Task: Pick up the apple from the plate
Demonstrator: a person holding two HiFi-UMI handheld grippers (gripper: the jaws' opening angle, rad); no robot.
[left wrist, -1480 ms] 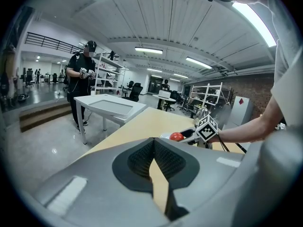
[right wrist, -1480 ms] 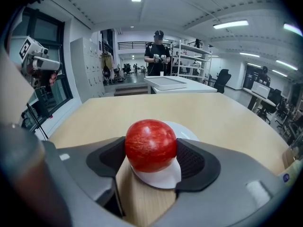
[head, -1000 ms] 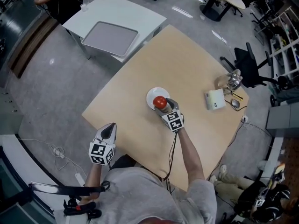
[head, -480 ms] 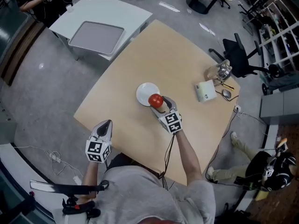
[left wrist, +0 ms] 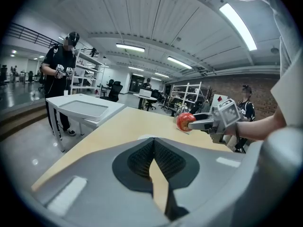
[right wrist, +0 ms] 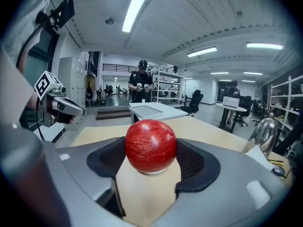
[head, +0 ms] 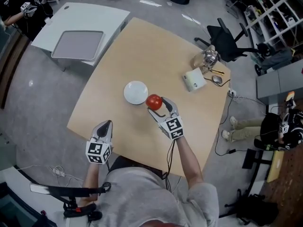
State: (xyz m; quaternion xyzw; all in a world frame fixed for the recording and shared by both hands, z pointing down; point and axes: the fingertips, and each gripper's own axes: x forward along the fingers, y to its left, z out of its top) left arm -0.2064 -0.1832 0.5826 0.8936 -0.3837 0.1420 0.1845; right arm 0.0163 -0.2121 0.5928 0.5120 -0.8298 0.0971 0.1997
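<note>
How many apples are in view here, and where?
1. The apple is gripped in the right claw, off the plate, just beside its rim in the head view. No other is visible, and none seems hidden.

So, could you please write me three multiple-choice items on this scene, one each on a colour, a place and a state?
1. The plate is: A white; B blue; C black.
2. The apple is: A lying on the plate; B between the right hand-held gripper's jaws; C inside a bowl.
3. The left hand-held gripper's jaws are: A wide open; B clamped on the apple; C closed on nothing.
Answers: 1 A, the head view shows it white. 2 B, the pads grip it, clear of the plate. 3 C, its own view shows them together, empty.
</note>
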